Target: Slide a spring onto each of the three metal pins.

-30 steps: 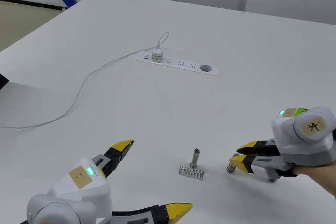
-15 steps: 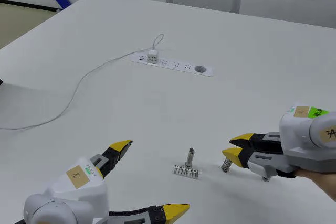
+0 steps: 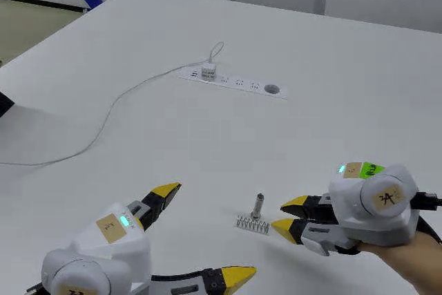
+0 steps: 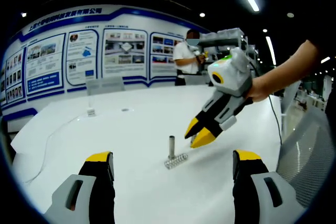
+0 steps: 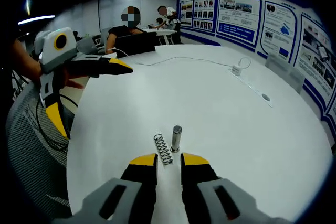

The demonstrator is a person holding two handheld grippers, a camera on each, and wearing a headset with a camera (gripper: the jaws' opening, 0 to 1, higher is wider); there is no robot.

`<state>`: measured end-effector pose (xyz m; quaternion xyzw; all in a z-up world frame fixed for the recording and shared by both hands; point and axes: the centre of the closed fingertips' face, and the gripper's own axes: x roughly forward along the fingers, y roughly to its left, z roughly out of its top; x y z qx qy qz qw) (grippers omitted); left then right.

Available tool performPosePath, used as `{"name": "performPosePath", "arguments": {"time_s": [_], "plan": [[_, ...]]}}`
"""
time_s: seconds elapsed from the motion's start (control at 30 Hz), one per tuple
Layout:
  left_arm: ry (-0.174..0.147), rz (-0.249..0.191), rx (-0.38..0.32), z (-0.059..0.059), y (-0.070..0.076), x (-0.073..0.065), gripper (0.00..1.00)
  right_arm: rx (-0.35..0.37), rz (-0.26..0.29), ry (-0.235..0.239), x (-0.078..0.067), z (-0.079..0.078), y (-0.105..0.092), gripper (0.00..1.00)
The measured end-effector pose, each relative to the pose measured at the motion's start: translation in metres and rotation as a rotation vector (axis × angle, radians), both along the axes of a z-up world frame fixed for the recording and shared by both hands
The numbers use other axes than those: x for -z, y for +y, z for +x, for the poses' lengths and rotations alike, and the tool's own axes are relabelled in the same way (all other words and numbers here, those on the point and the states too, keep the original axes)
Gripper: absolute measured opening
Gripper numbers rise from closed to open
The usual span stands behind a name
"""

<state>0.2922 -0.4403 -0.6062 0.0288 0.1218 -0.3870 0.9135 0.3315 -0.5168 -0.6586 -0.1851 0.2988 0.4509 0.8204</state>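
1. Judging by the bare pin (image 3: 259,203) and the loose spring (image 3: 252,224), in hand: the pick-up for this pair, with nothing threaded here yet.
2. Pin: standing upright on the tabletop (image 3: 311,122), long axis vertical, free end up.
3. Spring: lying flat at the foot of the pin, touching it or all but touching, on the side nearer the person. Long axis level, crosswise to the pin's, running roughly left to right in the head view.
4. Right gripper (image 3: 278,215): just beside the pin, to its right, tips aimed toward the spring. Fingers (image 5: 142,163) close together with a narrow gap, nothing between them.
5. Left gripper (image 3: 216,227): near the pin on its left, farther off than the right one. Fingers (image 4: 100,158) wide apart, empty.
6. Next, probably: pinch the spring across its coils near one end, lightly enough not to crush or flick it. Then lift, tip through a quarter turn to line its bore up with the pin's axis, lower over the pin's top, and let go.
7. Likely snags: thin springy wire, apt to roll or pop out of a pinch; slim pin, apt to topple if nudged, so perhaps a steadying job for the left gripper.
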Motion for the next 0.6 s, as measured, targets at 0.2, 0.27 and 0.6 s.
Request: {"name": "performPosePath", "arguments": {"time_s": [0.2,0.27,0.6], "plan": [[-0.001,-0.002,-0.005,0.000,0.001,-0.001,0.96,-0.061,-0.080,0.004,0.018,0.000,0.008,0.18],[-0.002,-0.004,-0.009,0.001,0.002,-0.001,0.96,-0.069,-0.083,0.023,0.023,-0.001,0.011,0.18],[0.001,0.002,-0.013,0.001,0.003,0.000,0.96,-0.059,-0.109,0.067,0.041,0.003,0.014,0.17]]}}
